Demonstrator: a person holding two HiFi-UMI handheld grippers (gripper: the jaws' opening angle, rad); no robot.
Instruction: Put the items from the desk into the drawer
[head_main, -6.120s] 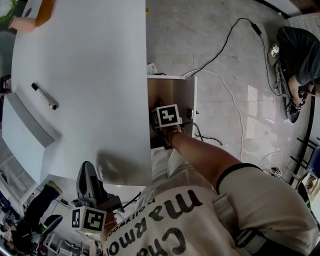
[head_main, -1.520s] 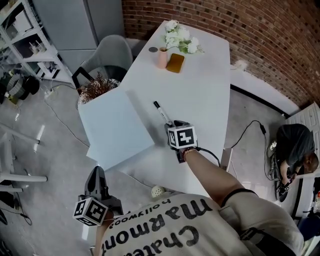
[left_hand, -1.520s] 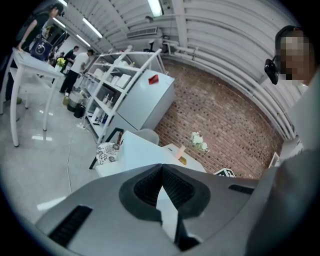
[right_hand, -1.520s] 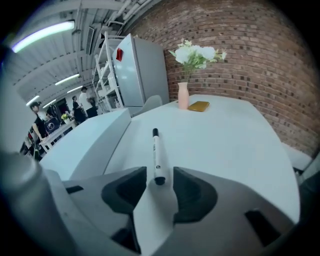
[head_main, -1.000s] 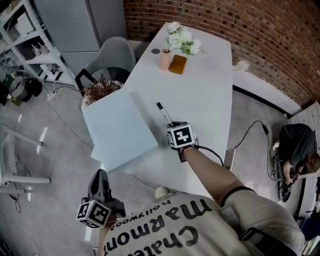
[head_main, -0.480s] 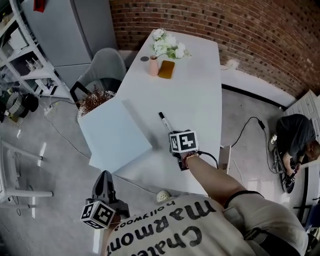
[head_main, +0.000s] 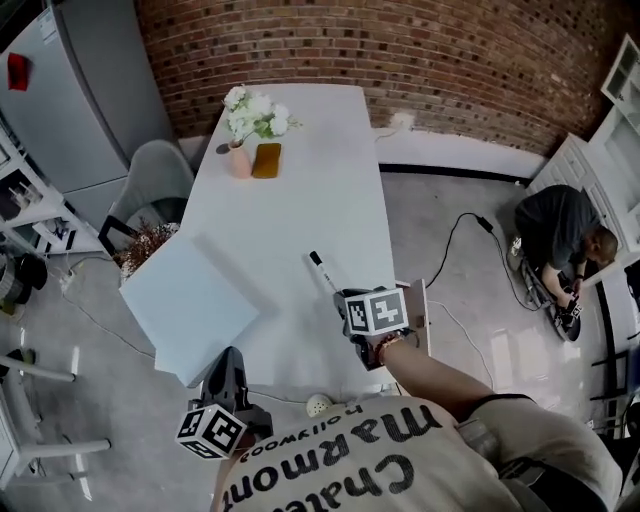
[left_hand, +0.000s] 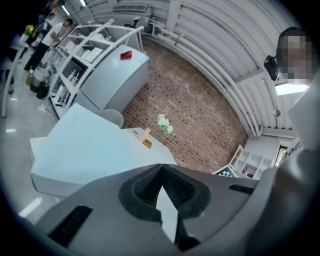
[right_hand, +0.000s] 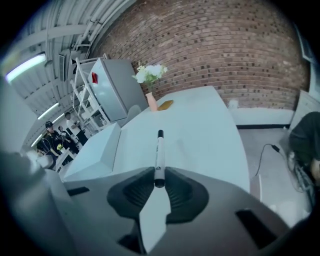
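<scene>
The right gripper (right_hand: 158, 176) clamps the marker (right_hand: 159, 150) by its near end, barrel pointing straight ahead over the worktop (right_hand: 200, 130), the drawer (head_main: 418, 312) just to its right; the left gripper (left_hand: 161, 172), closed and empty, hangs farther off.

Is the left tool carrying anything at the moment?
No, in the left gripper view the left tool has its jaws closed tip to tip with nothing between them.
</scene>
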